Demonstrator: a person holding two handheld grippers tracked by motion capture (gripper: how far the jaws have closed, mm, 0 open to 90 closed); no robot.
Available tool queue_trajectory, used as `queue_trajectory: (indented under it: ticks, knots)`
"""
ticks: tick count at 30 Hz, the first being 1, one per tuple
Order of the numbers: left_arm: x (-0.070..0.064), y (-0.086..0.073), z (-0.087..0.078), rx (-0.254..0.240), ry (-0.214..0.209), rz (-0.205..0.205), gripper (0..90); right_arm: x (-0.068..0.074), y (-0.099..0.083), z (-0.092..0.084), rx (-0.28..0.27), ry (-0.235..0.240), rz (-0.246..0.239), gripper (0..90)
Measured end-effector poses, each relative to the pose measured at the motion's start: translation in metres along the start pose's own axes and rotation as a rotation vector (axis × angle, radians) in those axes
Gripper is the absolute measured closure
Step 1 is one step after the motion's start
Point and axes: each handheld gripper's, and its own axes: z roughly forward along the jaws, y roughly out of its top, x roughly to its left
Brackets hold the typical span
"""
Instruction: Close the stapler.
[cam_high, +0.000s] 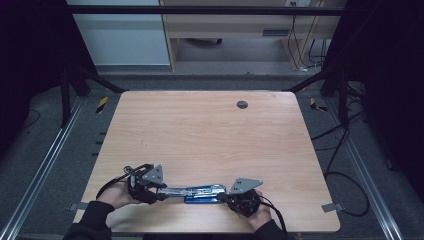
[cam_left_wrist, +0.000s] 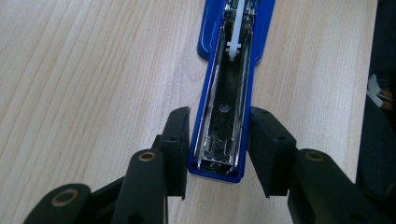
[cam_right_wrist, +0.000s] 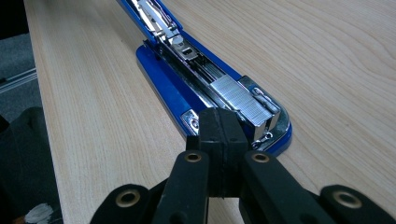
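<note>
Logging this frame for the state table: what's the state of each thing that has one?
stapler: flipped open flat on the table
staples: block sitting in the tray at the stapler's front end
left gripper: jaws either side of the opened cover's end, right pad slightly clear of it
right gripper: shut, empty, tips at the stapler's front end

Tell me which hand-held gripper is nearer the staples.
Right. The right hand-held gripper, shut, is beside the staples; the left hand-held gripper straddles the stapler's far end.
</note>
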Motion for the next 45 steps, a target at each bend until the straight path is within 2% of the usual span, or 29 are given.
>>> queue_trajectory:
  ticks: [10, 15, 24, 29, 34, 37, 39, 42, 45]
  knots:
    - [0.0, 0.007, -0.004, 0.03, -0.004, 0.012, 60.9, 0.0, 0.0, 0.0, 0.0, 0.001, 0.001, 90.0]
    - [-0.002, 0.012, -0.006, 0.052, 0.007, 0.022, 60.9, 0.0, 0.0, 0.0, 0.0, 0.0, 0.001, 90.0]
    - [-0.002, 0.014, -0.006, 0.057, 0.01, 0.014, 60.7, 0.0, 0.0, 0.0, 0.0, -0.001, -0.001, 90.0]
    - [-0.002, 0.016, -0.008, 0.056, 0.008, 0.017, 60.7, 0.0, 0.0, 0.0, 0.002, -0.002, 0.0, 90.0]
    - [-0.002, 0.019, -0.009, 0.077, 0.01, 0.031, 60.8, 0.0, 0.0, 0.0, 0.003, -0.002, -0.001, 90.0]
    - [-0.002, 0.021, -0.011, 0.065, 0.004, 0.024, 61.1, 0.0, 0.0, 0.0, 0.001, 0.0, -0.002, 90.0]
    - [-0.001, 0.022, -0.015, 0.038, -0.016, 0.005, 61.8, 0.0, 0.0, 0.0, 0.001, 0.0, -0.002, 90.0]
    - [-0.002, 0.026, -0.016, 0.057, -0.004, 0.024, 62.1, 0.0, 0.0, 0.0, 0.002, 0.0, -0.002, 90.0]
    - [-0.002, 0.026, -0.016, 0.055, -0.003, 0.023, 62.0, 0.001, 0.0, 0.0, 0.003, -0.002, -0.002, 90.0]
